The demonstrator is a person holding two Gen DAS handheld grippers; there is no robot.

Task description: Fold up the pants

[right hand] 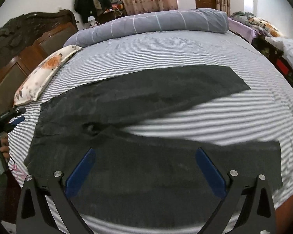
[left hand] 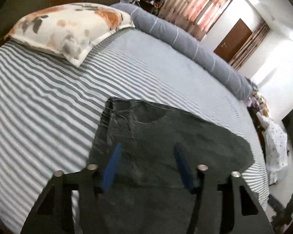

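**Pants spread flat on the bed, both grippers open above them**

The dark pants point(right hand: 138, 101) lie flat on the striped bed point(right hand: 165, 50), legs apart, waist toward the floral pillow point(right hand: 43, 76). The right gripper point(right hand: 145, 152) is wide open over the near leg, holding nothing. The left gripper point(left hand: 148, 148) is also open and empty, above the waist part, on the pillow side.

A: Where's the left camera looking from?

B: Low over the waist end of the pants point(left hand: 165, 142), close in, facing across the bed point(left hand: 49, 101) toward the pillow point(left hand: 68, 29).

A: And the right one?

B: Higher and farther back, above the near leg, facing the rolled duvet point(right hand: 156, 23). Both views share the pants point(right hand: 146, 97), pillow, duvet and striped sheet.
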